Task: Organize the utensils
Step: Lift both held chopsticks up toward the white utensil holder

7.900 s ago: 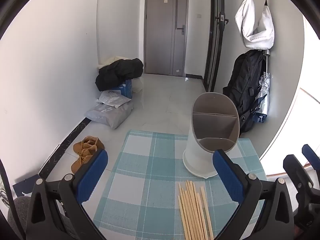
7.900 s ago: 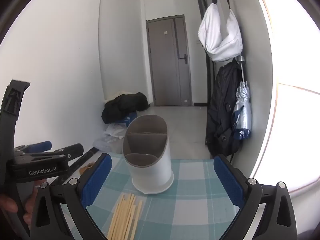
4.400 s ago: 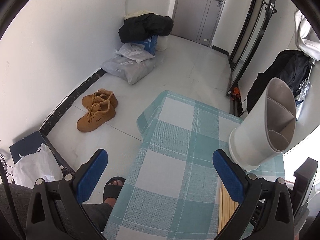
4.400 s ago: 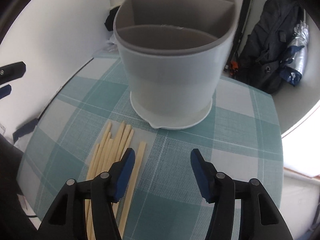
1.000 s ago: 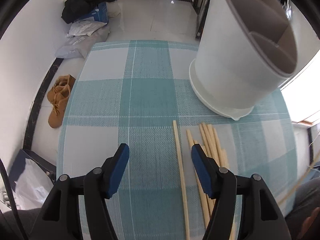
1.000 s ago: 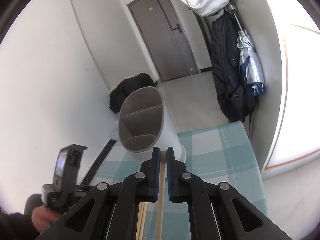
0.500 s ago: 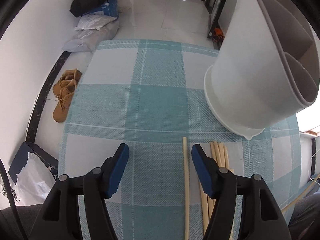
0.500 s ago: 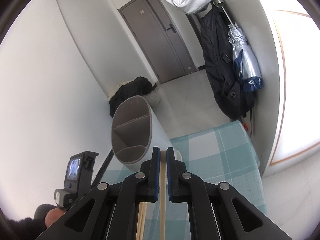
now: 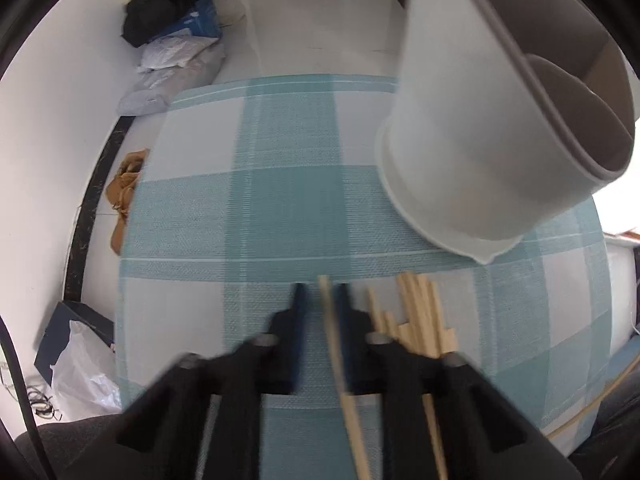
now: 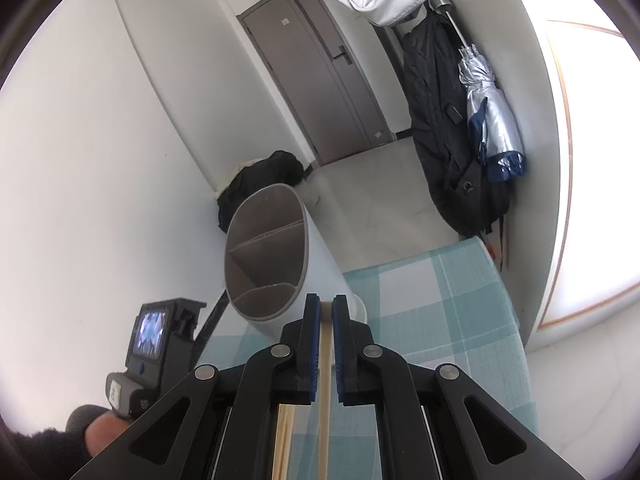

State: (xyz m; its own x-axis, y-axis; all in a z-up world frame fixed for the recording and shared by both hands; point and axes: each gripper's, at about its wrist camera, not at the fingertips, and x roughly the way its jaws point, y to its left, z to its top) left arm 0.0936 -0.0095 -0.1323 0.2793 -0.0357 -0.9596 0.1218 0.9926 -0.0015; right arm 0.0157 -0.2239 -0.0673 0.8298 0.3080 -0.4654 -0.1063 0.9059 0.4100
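From the left wrist view, we look steeply down on the checked cloth of the desk (image 9: pixel 280 200). Our left gripper (image 9: pixel 320 300) is closing, and a single chopstick (image 9: pixel 340 360) runs between its blue pads, its long axis lying along the line the gripper points, with the tip poking just past the fingertips. The frame is blurred, so we cannot tell whether the pads already press on it. The remaining chopsticks (image 9: pixel 420 320) lie bundled just to the right of the gripper, parallel to the one between the jaws. The utensil holder (image 9: pixel 480 140) stands ahead and to the right, well beyond the stick's tip, its divided mouth facing upper right.

From the right wrist view, our right gripper (image 10: pixel 326 308) is closed on another chopstick (image 10: pixel 325 360), which also runs along the gripper's pointing line. The utensil holder (image 10: pixel 272 264) sits directly ahead and slightly left, its nearest compartment just beyond the fingertips. We judge the right hand nearer to dropping its stick in; it needs tilting so the stick's axis points down into that compartment.
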